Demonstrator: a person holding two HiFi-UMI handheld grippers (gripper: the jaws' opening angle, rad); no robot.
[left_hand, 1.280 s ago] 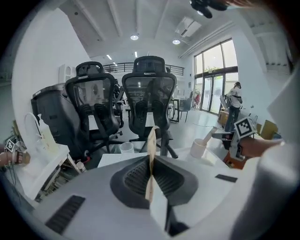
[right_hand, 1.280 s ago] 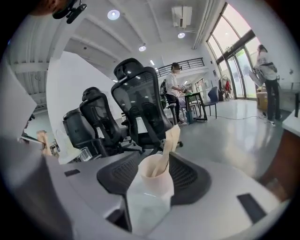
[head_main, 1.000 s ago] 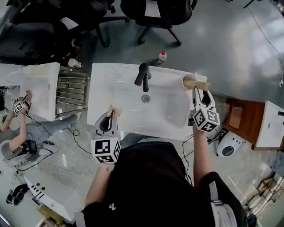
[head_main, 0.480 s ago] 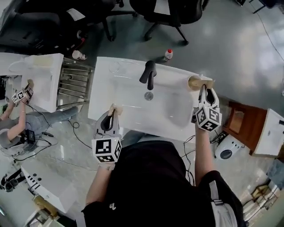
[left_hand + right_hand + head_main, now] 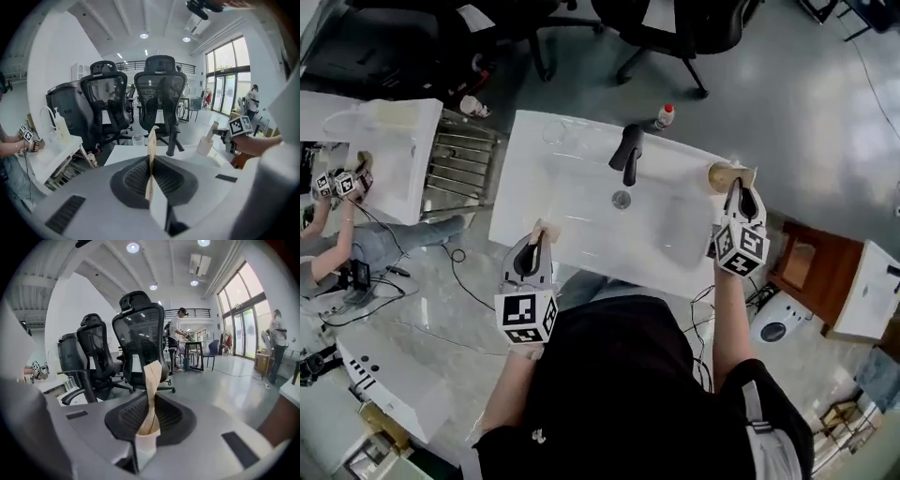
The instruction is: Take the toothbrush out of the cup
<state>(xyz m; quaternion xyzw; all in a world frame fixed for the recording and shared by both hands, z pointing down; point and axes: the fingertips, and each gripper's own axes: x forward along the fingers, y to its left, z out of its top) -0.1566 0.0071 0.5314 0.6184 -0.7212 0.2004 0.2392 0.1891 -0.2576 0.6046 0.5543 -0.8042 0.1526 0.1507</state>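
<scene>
Right gripper [image 5: 741, 186] just snapped closed beside beige toothbrush [image 5: 748, 172] in pale round cup [image 5: 719, 175] (nothing seen between pads [image 5: 151, 380]); grasp doubtful. Left gripper [image 5: 537, 231] pressed together, empty.

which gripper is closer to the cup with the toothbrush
Right. The right gripper, jaws just closed, grip unclear, is right beside the cup at the sink's far right corner; the left gripper is far across it at the near left edge.

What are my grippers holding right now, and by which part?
The right gripper, jaws just closed, seems to pinch the toothbrush by its handle's end; the left gripper holds nothing.
</scene>
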